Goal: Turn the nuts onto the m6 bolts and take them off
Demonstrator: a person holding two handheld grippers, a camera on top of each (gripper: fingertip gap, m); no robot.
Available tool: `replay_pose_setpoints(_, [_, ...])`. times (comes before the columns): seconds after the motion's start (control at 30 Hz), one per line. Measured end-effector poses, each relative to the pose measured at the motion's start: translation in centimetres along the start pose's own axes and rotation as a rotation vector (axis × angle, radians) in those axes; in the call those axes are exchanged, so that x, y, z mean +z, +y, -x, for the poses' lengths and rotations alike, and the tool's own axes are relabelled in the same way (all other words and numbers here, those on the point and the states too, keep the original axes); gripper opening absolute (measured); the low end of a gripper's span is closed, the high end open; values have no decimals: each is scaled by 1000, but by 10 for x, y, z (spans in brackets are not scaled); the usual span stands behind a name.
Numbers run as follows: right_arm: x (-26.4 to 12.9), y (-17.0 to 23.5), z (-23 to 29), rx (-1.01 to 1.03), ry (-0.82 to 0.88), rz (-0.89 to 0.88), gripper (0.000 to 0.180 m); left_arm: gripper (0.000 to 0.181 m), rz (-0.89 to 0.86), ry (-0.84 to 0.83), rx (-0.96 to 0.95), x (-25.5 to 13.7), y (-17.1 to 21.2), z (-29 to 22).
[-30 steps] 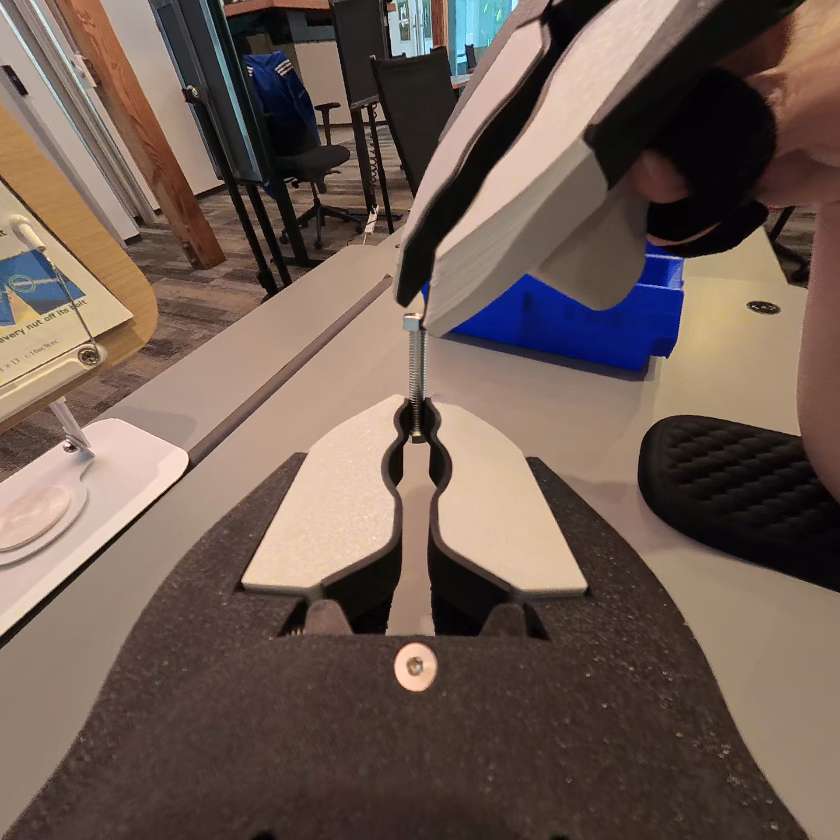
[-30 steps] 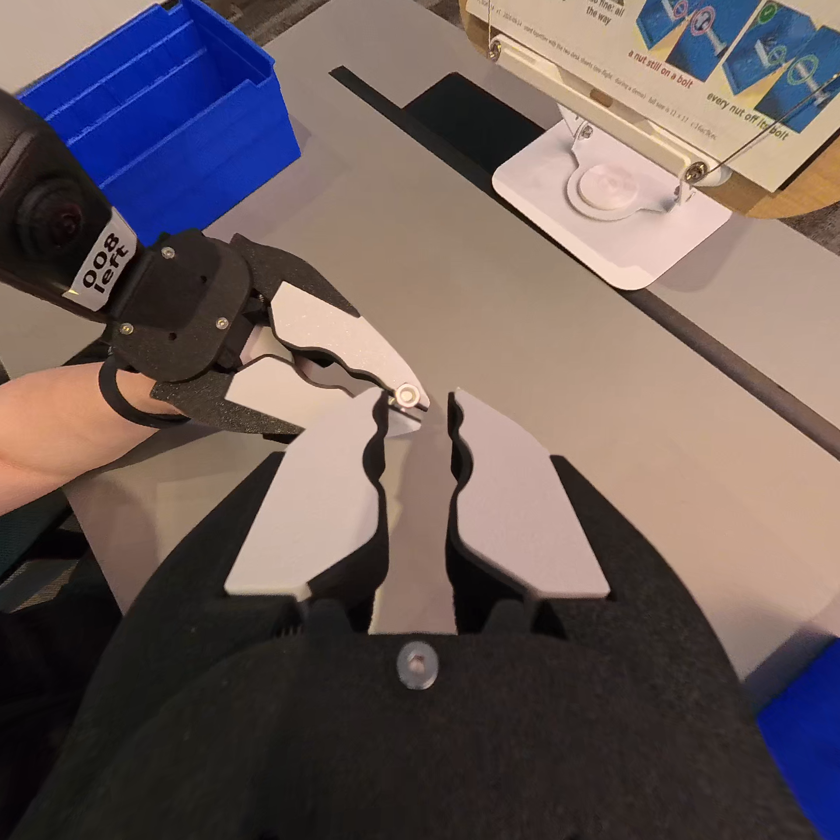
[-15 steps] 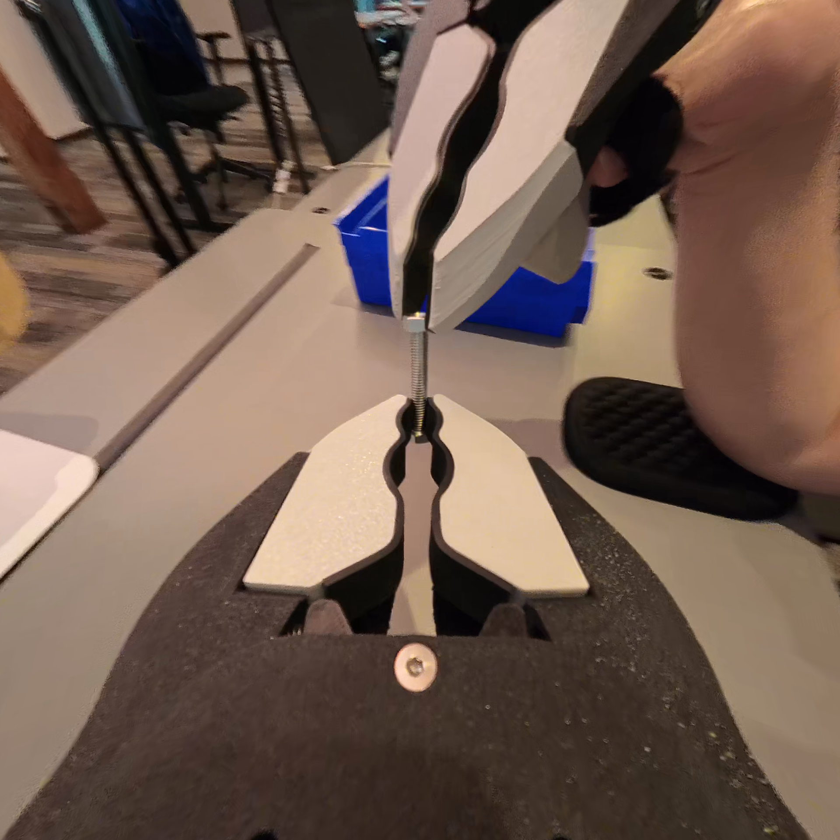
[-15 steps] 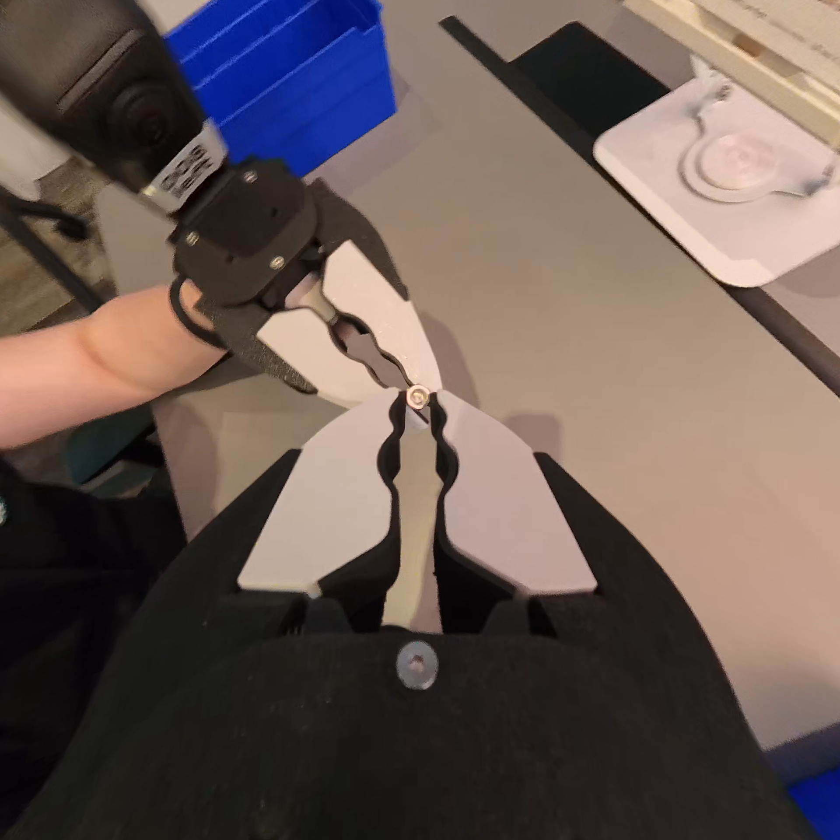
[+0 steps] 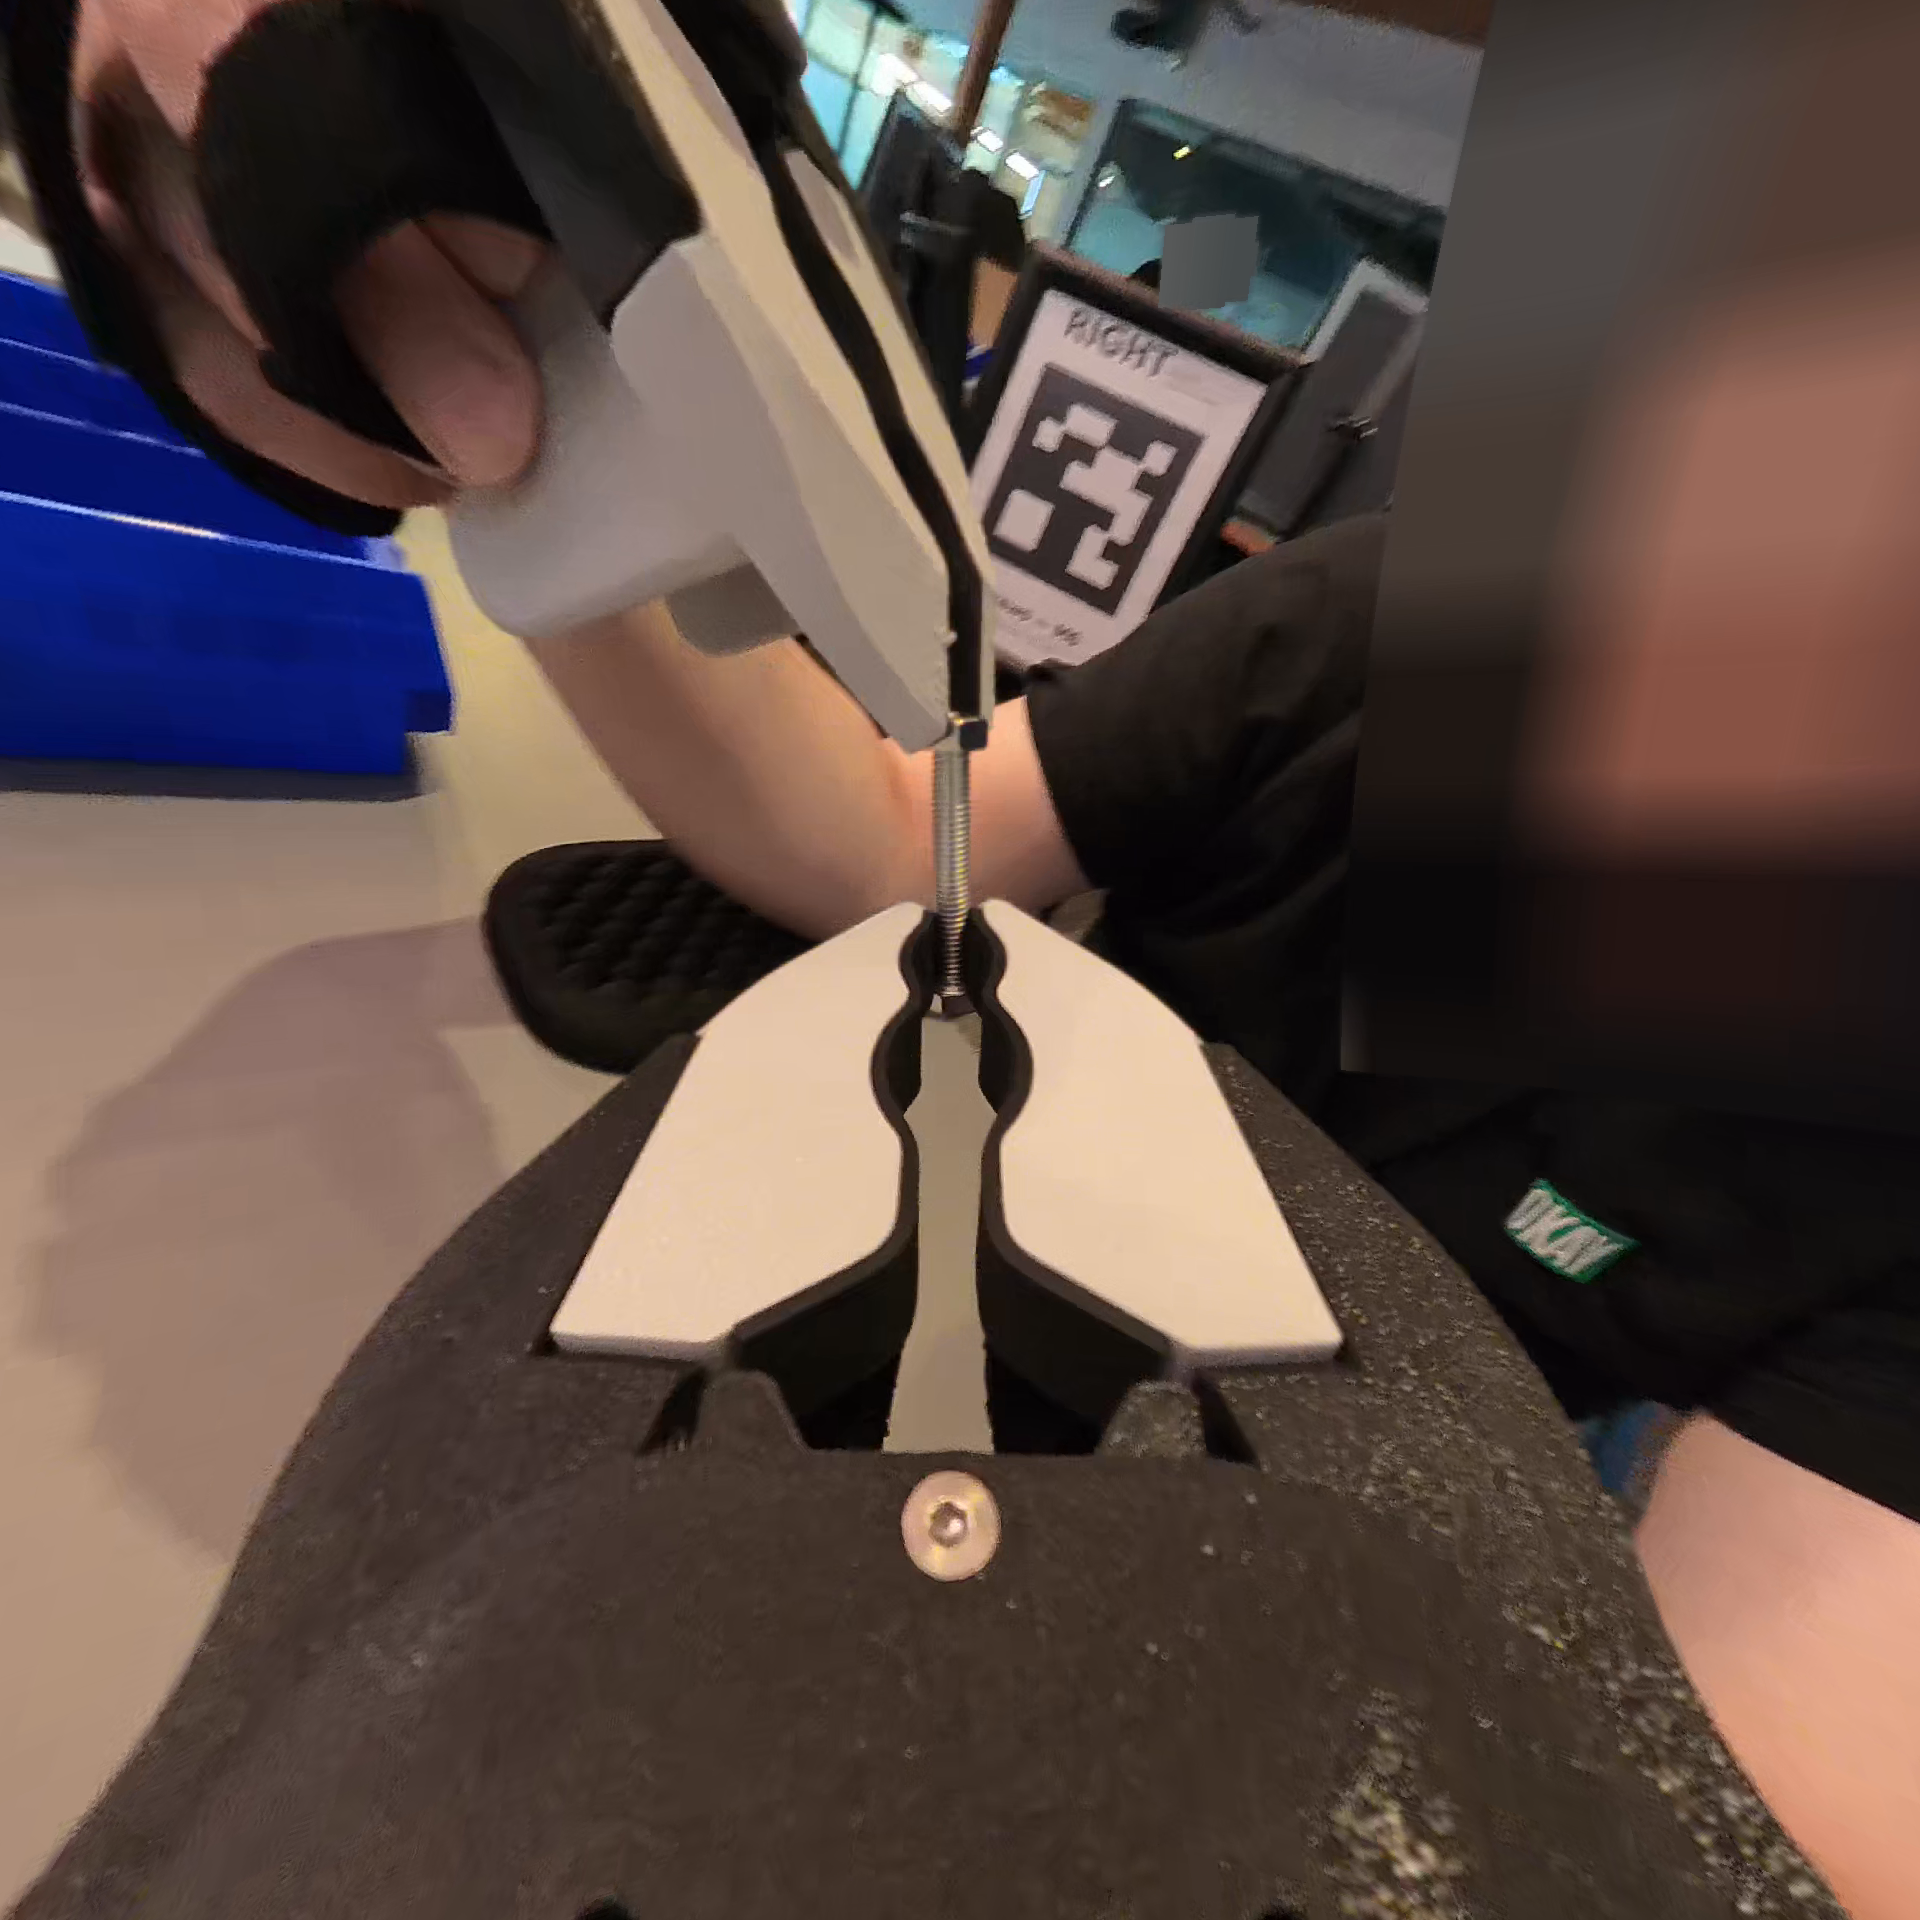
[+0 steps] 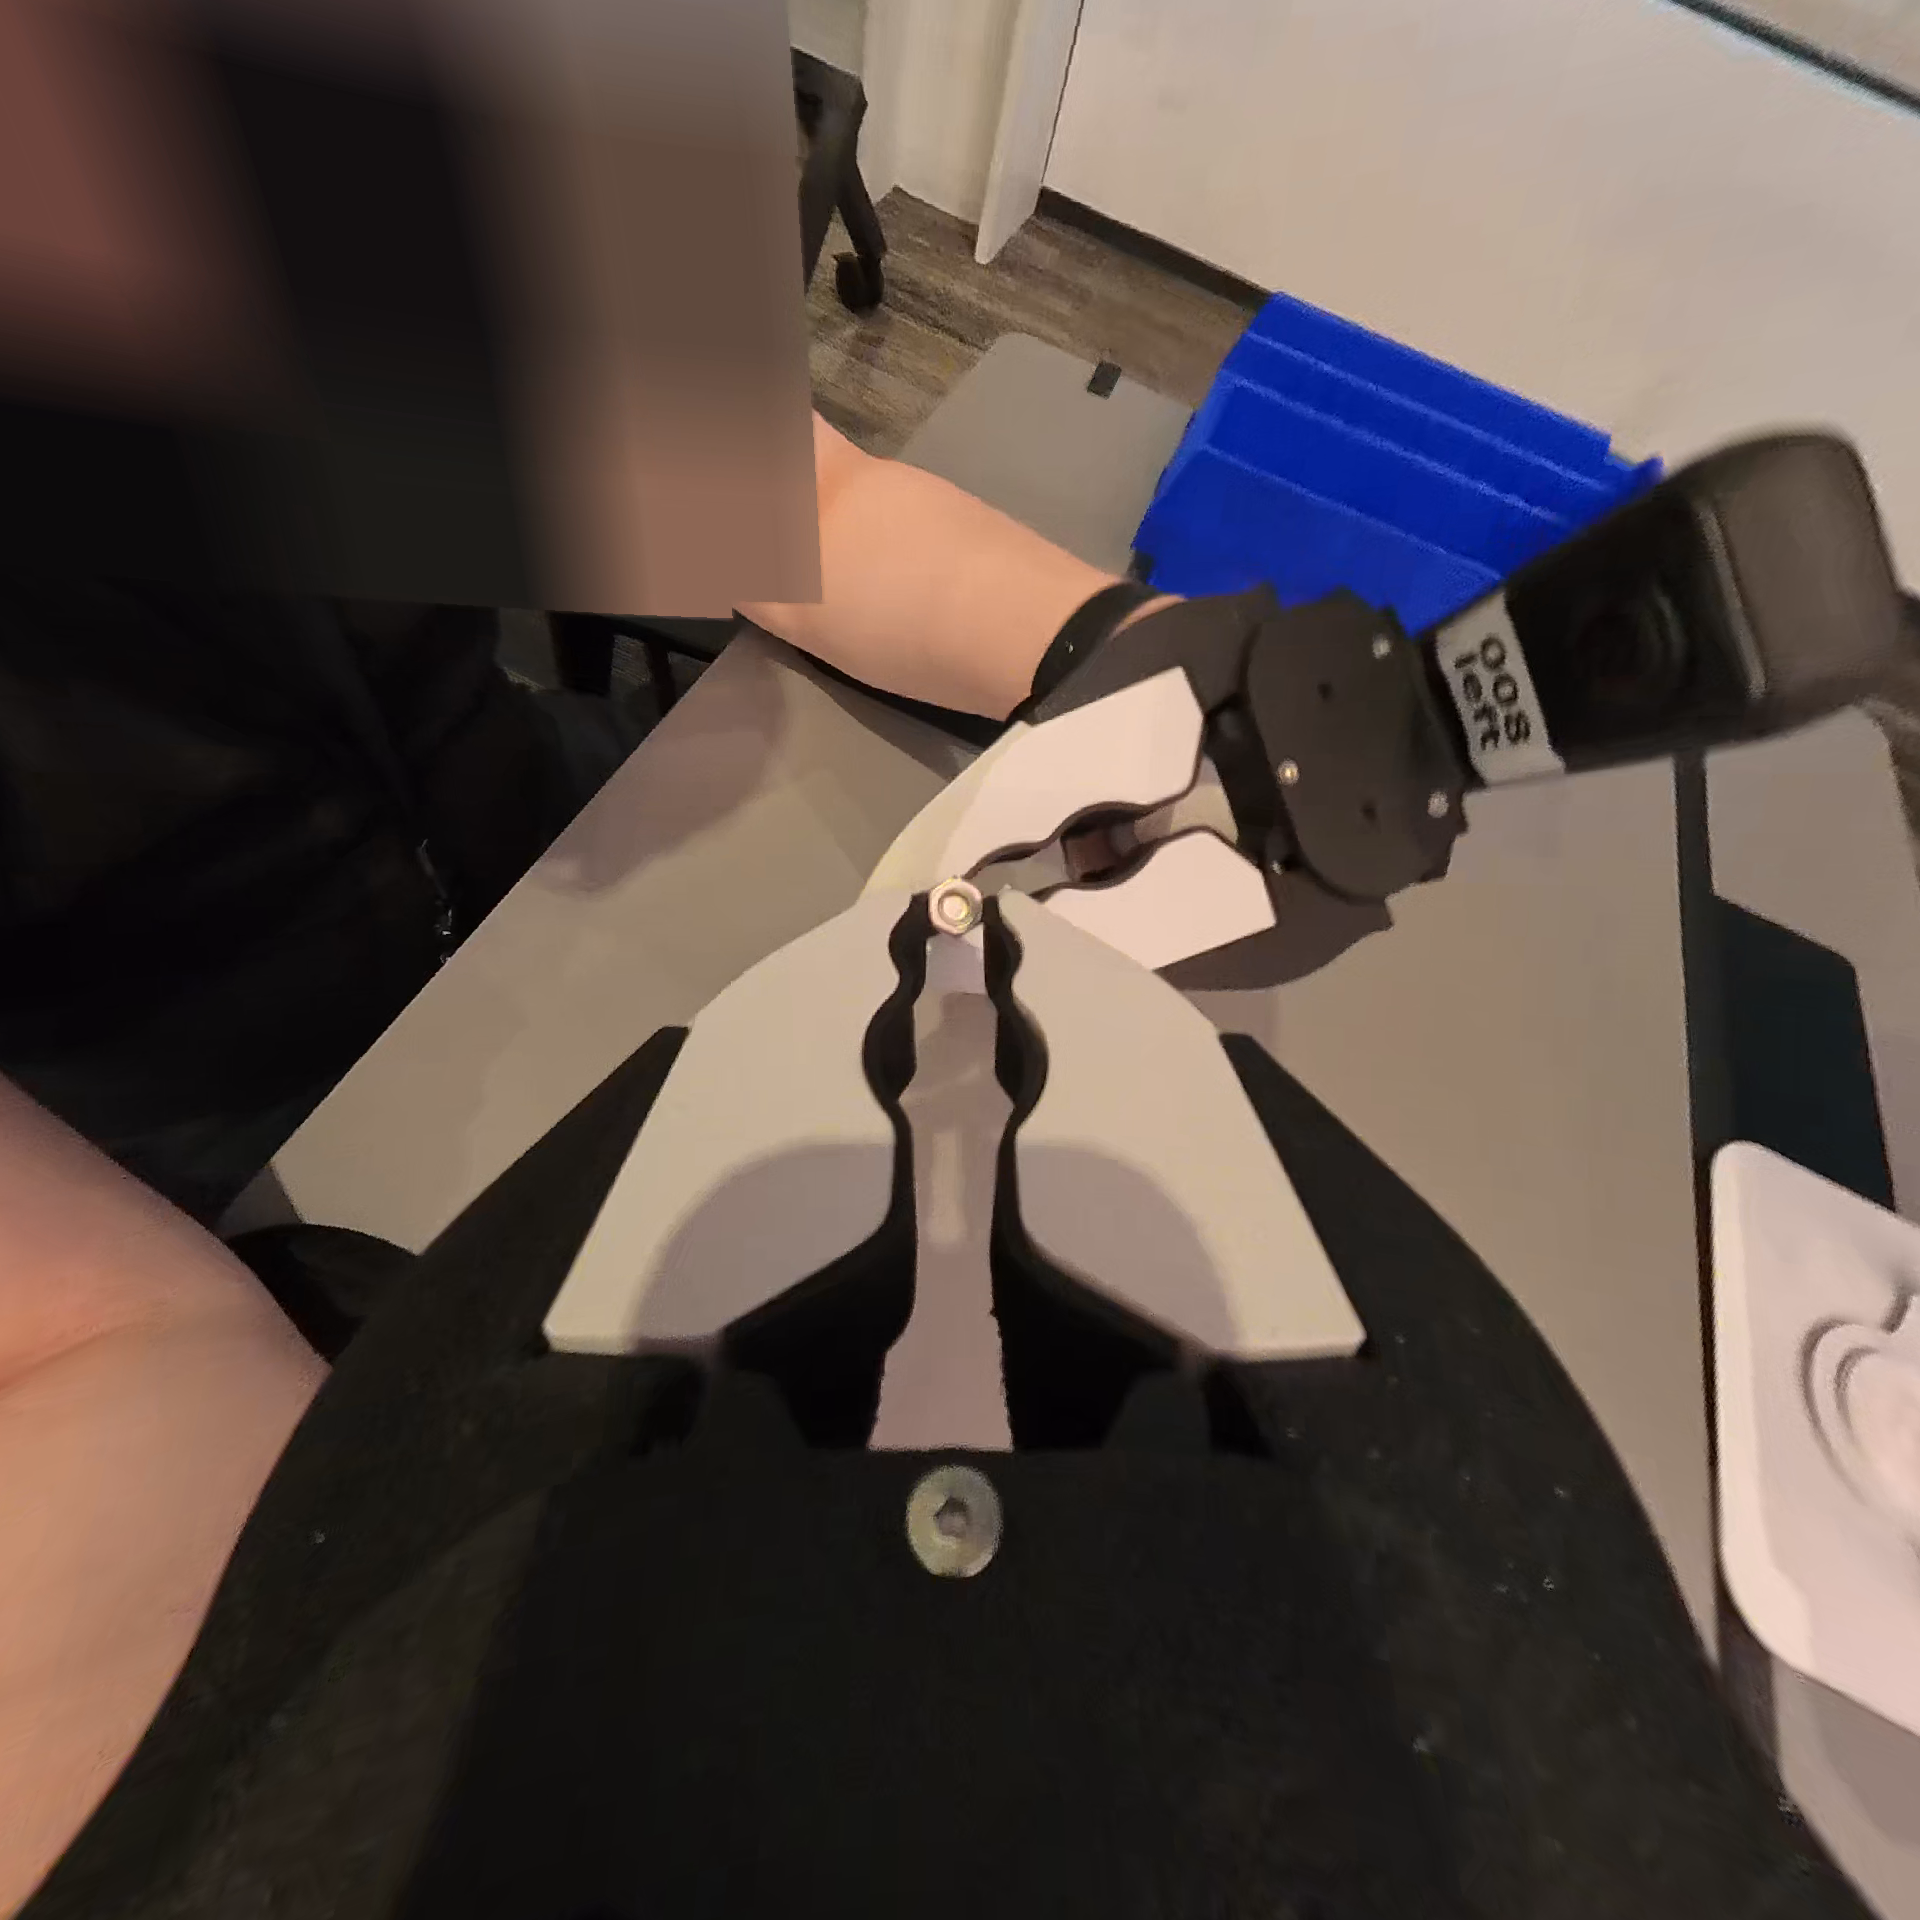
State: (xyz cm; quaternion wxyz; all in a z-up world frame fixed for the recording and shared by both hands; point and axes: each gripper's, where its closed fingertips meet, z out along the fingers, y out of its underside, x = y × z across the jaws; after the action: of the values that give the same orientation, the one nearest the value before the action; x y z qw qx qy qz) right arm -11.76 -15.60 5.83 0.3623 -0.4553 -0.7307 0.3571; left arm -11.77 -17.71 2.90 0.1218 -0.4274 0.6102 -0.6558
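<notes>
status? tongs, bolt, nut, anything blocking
Left tongs shut on bolt, held upright. Right tongs shut on nut at bolt's top end. Nothing in the way; blue bin off to the side.

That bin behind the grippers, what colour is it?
The bin is bright blue, clearest in the right wrist view.

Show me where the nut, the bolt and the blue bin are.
nut (image 6: 954, 906): right wrist view, its top face.
bolt (image 5: 951, 831): left wrist view, mid threaded shank.
blue bin (image 5: 197, 634): left wrist view, its side wall.
</notes>
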Motion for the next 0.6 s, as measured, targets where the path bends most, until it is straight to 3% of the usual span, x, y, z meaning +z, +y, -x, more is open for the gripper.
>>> replay_pose_setpoints(0.13, [5,-2,6,-45,-22,13,10,5,-10,113,-49,3,4,-9])
replay_pose_setpoints(0.4, [10,-8,16,-112,-54,7,10,5,22,163,-25,7,9,-19])
replay_pose_setpoints(0.57, [5,-5,4,-62,15,1,11,5,16,33,21,1,4,-5])
replay_pose_setpoints(0.6, [2,-7,-3,-46,59,-12,20,5,33,-47,35,-2,5,5])
